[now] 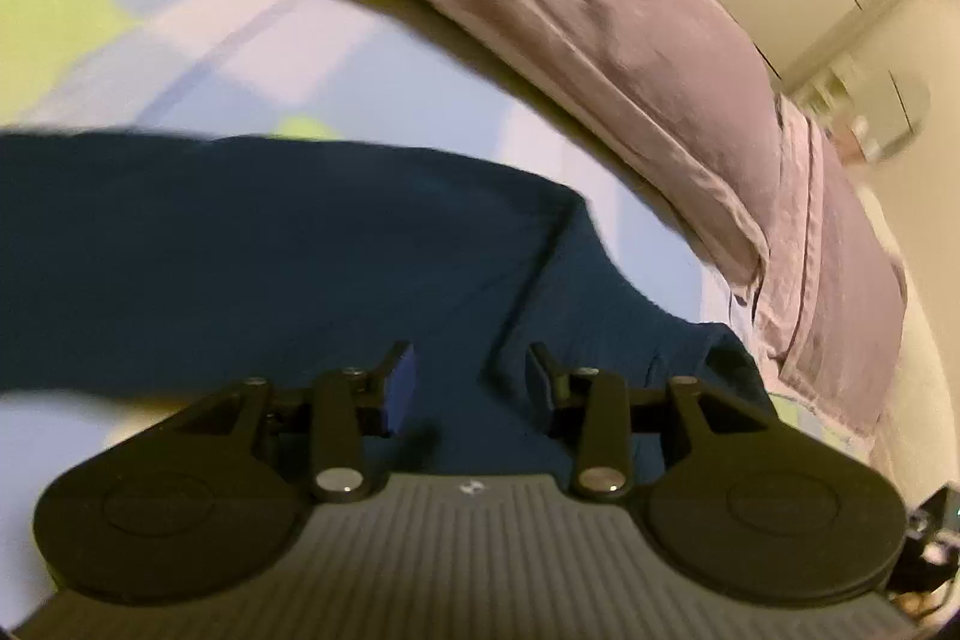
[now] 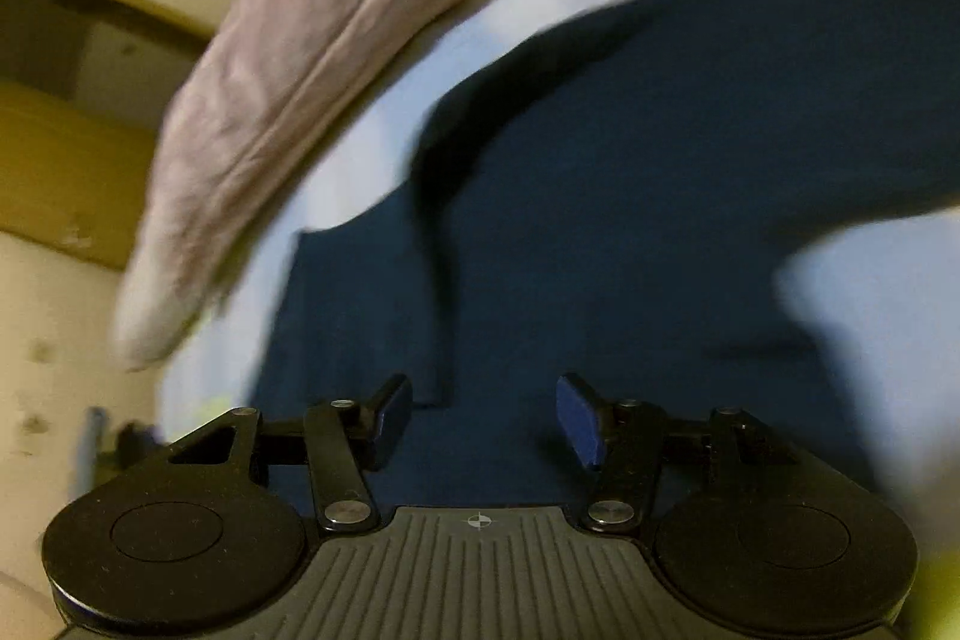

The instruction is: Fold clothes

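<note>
The left tool [image 1: 469, 381] and right tool [image 2: 485, 418] both stand with fingers spread, nothing between them, just above the dark blue garment [image 1: 270, 244] lying flat on the bed [image 1: 180, 40]. Checked bedsheet lies bare beyond the garment in the left wrist view. A mauve pillow [image 1: 600, 40] bounds the far edge, close beside the garment's folded sleeve [image 1: 606, 304]; passage there is narrow.

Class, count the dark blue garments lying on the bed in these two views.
1: a dark blue garment spread on the checked bedsheet, below the mauve pillow. Others may lie outside view.
</note>
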